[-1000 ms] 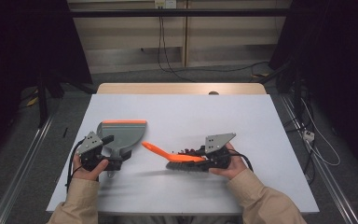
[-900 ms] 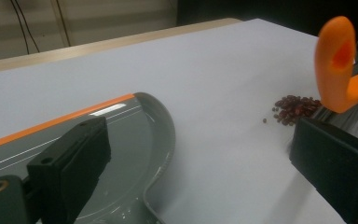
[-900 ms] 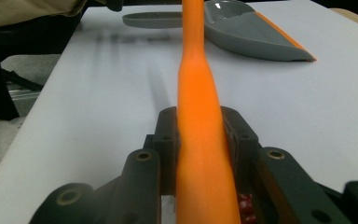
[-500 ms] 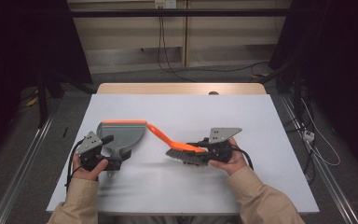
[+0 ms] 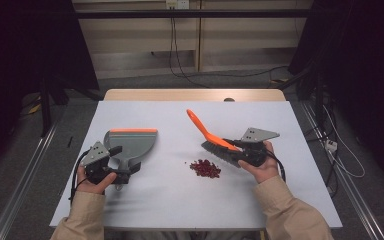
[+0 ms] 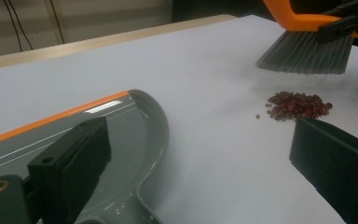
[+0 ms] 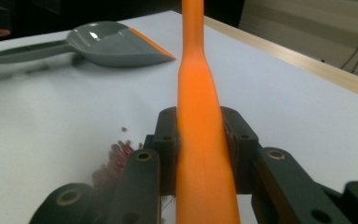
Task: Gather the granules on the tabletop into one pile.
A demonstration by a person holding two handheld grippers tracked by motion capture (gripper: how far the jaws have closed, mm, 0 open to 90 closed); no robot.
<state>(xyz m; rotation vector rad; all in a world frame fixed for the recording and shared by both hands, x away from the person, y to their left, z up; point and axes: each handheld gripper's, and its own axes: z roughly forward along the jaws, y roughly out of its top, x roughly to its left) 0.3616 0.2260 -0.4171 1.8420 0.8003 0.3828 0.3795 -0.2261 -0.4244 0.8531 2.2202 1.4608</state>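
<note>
I keep my right gripper (image 5: 240, 148) pinching the brush (image 5: 215, 139) above the red crumbs (image 5: 205, 168), while my left gripper (image 5: 122, 170), jaws spread, waits at the dustpan (image 5: 132, 142) to catch them.

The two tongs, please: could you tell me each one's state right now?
Left tongs: open, around the dustpan handle.
Right tongs: shut on the brush.

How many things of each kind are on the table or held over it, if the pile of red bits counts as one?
Dustpan: 1
Brush: 1
Pile of red bits: 1
Total: 3
</note>
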